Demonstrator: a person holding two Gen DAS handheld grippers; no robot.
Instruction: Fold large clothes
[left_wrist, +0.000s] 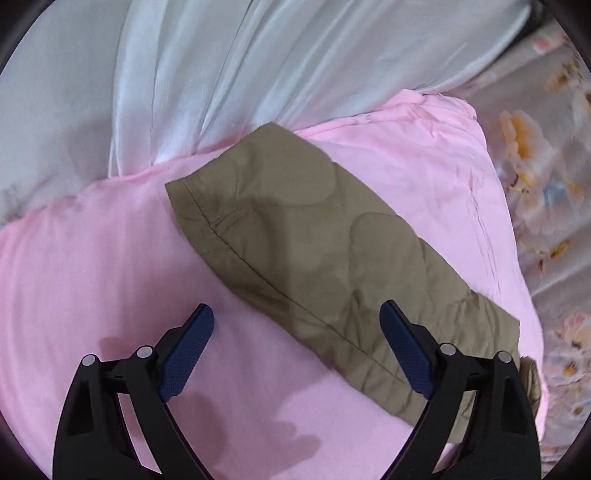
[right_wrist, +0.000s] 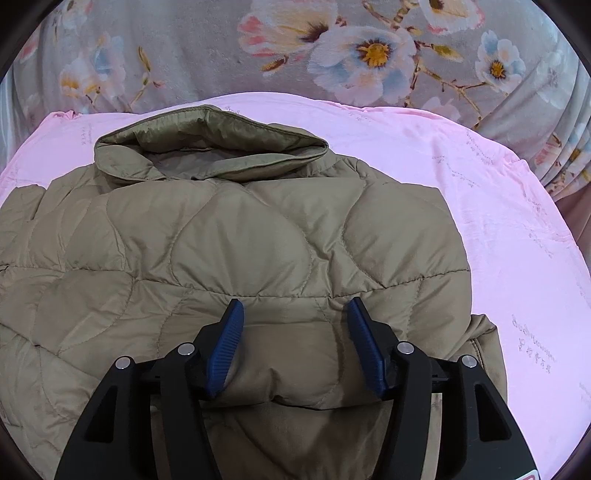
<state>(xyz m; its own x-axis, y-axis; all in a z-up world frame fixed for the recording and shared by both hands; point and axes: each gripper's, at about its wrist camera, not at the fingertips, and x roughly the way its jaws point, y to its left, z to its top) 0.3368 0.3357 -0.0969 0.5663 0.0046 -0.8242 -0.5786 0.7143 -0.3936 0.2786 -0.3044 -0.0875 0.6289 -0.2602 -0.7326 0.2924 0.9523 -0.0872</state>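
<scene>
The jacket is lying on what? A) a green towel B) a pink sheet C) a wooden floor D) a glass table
B: the tan quilted jacket lies spread on a pink sheet, which shows all around its collar and side.

Olive quilted jacket (right_wrist: 236, 251) lying flat, sleeve (left_wrist: 303, 236) outstretched

We see faint grey lettering printed in repeated lines across the pink sheet (right_wrist: 498, 229), clearest near its right edge in the right wrist view, but we cannot make out any word: the Latin-looking script and the characters under it are too small and blurred. In the left wrist view we find no readable writing.
</scene>
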